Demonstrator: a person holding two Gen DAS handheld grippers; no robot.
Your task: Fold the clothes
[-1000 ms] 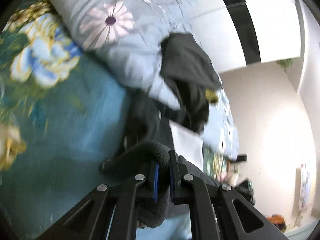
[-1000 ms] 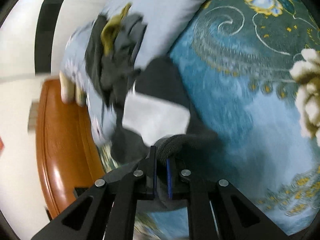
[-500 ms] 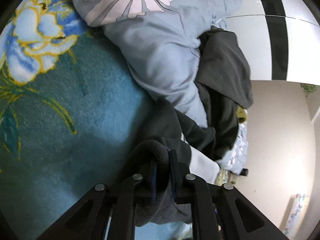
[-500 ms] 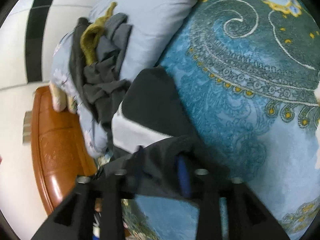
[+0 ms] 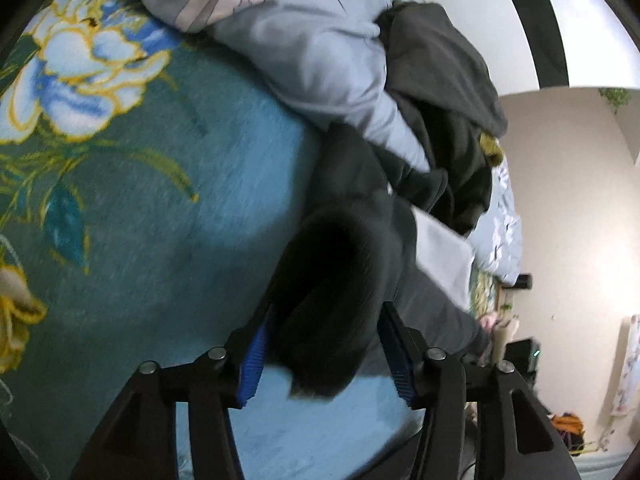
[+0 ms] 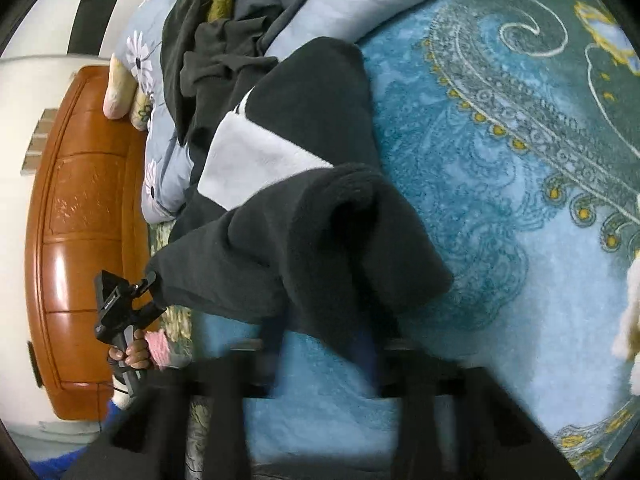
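One bed with a teal floral blanket (image 5: 168, 240) carries everything. One pale blue daisy-print quilt (image 5: 320, 64) is bunched along its edge, with one heap of dark clothes (image 5: 440, 92) on it. One dark fleece garment (image 6: 304, 216) with one white panel (image 6: 256, 160) lies on the blanket beside the quilt. Two claws: the left claw (image 5: 324, 356) is spread wide, a fleece fold between its fingers; the right claw (image 6: 324, 344), blurred, also looks spread.

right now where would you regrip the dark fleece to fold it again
Probably the rolled fleece edge near the tools, where a thick doubled fold stands off the blanket. Come in low from the near side, one pad under the roll; the flat white panel offers nothing to pinch.
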